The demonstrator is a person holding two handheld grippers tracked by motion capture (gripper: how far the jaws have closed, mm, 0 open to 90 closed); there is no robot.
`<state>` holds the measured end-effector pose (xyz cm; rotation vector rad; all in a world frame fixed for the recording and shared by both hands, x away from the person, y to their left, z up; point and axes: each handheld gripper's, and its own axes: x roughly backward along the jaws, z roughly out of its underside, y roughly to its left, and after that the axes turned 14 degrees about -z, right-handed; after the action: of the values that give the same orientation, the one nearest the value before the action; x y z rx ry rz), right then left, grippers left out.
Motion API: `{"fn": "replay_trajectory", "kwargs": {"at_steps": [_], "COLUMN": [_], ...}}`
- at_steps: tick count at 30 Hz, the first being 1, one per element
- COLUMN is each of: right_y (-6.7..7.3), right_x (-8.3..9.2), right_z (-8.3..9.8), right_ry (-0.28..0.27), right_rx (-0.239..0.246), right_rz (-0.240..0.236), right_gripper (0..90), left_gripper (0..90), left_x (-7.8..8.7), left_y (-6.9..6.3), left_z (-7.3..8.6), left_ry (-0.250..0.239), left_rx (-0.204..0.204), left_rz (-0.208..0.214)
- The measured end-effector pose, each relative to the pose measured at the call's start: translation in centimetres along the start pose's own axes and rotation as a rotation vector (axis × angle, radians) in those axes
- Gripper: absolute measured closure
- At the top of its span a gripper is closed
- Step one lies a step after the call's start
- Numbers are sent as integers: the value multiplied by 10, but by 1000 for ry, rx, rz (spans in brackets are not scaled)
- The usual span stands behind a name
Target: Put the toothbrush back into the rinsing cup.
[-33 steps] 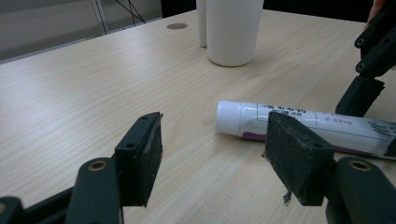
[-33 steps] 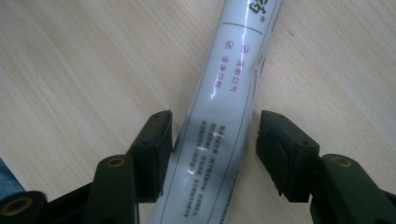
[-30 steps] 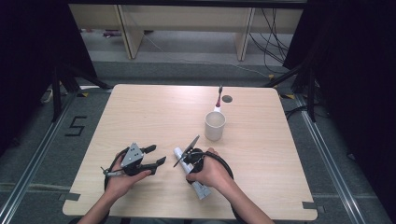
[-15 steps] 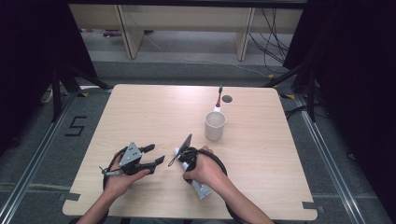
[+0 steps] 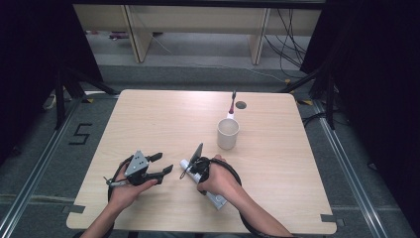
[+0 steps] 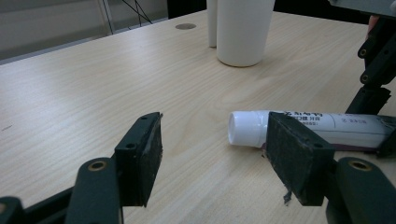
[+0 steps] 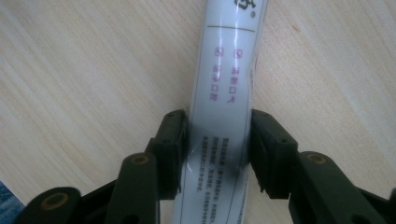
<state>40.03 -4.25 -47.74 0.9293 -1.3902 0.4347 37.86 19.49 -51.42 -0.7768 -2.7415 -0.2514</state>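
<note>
Right claw [image 7: 216, 149] just squeezed in, pads now pinching toothpaste tube [image 7: 224, 102] lying flat on table [image 5: 148, 124], near white cup [image 5: 228, 134]. Left claw [image 6: 215, 154] wide open, empty, by cap [image 6: 243, 129]. Grab step. Next: lift tube gently, hold tight.

Probably lab: black-curtained, floor-railed table [image 5: 148, 119]

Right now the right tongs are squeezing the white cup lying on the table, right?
Not the cup. The right tongs are squeezing the white tube lying on the table, as the right gripper view shows. The cup stands upright farther off.
</note>
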Motion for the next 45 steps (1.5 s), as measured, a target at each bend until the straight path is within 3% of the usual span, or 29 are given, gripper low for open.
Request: {"fn": "replay_trajectory", "kwargs": {"at_steps": [2,4,7,17,20,26,29,33,34,36,38,40,41,42,44,45], "right_y": [0,-3,-4,-11,-13,-16,-19,-21,-22,-20,-16,-15,-17,-20,-19,-19], "right_x": [1,3,6,10,12,22,27,36,37,42,47,51,53,54,57,57], "right_z": [0,0,1,7,12,26,33,42,45,51,54,56,57,57,59,60], "right_ry": [13,16,5,11,7,10,21,49,69,74,83,88,86,94,106,124], "right_rx": [-1,38,53,114,147,218,281,386,562,534,591,615,618,660,646,665], "right_rz": [-5,17,-2,-32,-31,-50,-63,-48,-19,-144,-92,-77,-90,-104,-89,-75], "right_gripper": [626,673,721,760,764,764,765,761,761,765,766,766,765,765,765,765], "left_gripper": [365,365,365,365,365,365,364,364,364,364,364,364,364,364,364,364], "left_x": [0,0,0,3,3,4,4,5,5,6,7,8,8,8,9,9], "left_y": [0,0,0,-1,-4,-16,-20,-23,-24,-25,-25,-26,-26,-27,-30,-31], "left_z": [0,0,0,-7,-12,-24,-30,-33,-33,-34,-34,-35,-36,-37,-40,-41], "left_ry": [0,1,1,-4,-14,9,8,7,2,6,4,10,9,7,10,10], "left_rx": [0,-1,-2,-22,-45,-144,-172,-168,-163,-164,-159,-161,-170,-166,-168,-178], "left_rz": [1,1,2,26,62,157,182,210,220,224,235,236,240,251,288,299]}}
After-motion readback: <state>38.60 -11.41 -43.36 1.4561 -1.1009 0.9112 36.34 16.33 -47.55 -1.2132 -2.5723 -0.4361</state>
